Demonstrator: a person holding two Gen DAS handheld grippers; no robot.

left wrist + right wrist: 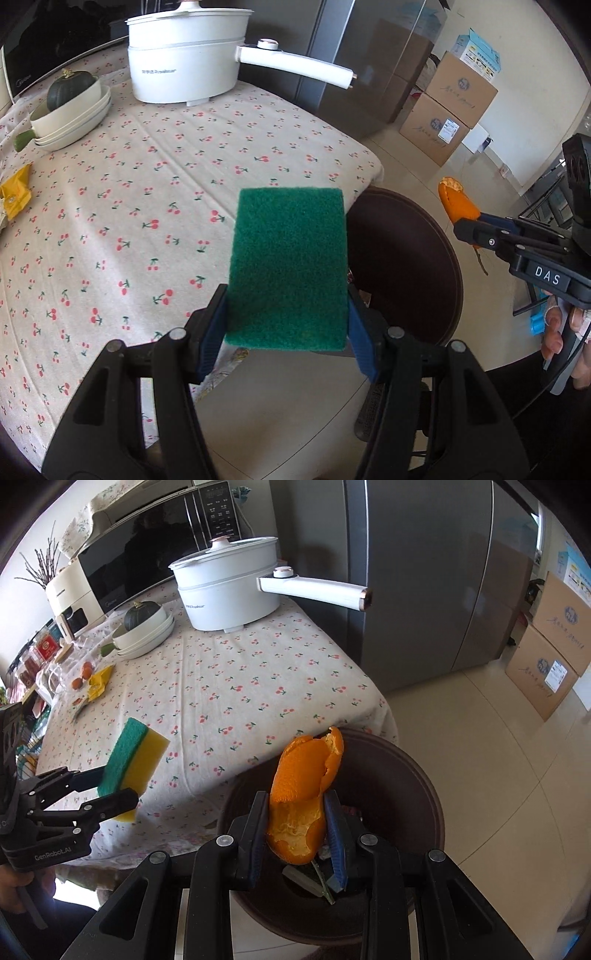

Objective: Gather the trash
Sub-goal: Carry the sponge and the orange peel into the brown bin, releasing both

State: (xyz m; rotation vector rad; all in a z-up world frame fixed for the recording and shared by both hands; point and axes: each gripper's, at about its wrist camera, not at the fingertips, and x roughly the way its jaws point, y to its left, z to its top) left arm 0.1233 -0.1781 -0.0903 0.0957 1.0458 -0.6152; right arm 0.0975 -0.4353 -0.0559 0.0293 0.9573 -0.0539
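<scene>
Covering the desk [258, 686] was a pale cloth printed with small red cherries, and behind it stood a tall grey refrigerator [424, 572]. At the far end sat a white electric cooking pot with a long handle [229, 590], next to a stack of cream dishes holding a dark green squash [142, 627]. A black-fronted microwave oven [147, 554] stood behind them. Crumpled yellow wrappers [99, 679] lay near the left edge.

Beside the near corner of the desk, on the tiled floor, stood a round dark brown waste bin [406, 794] with scraps at its bottom. The right tongs [297, 827] were closed on a curled piece of orange peel [306, 771], held upright directly above the bin opening. The left tongs [286, 325] were closed on a rectangular sponge with a green scouring face and a yellow body [288, 266], held above the desk edge, just left of the bin. Two brown cardboard boxes [554, 638] were stacked against the wall.
</scene>
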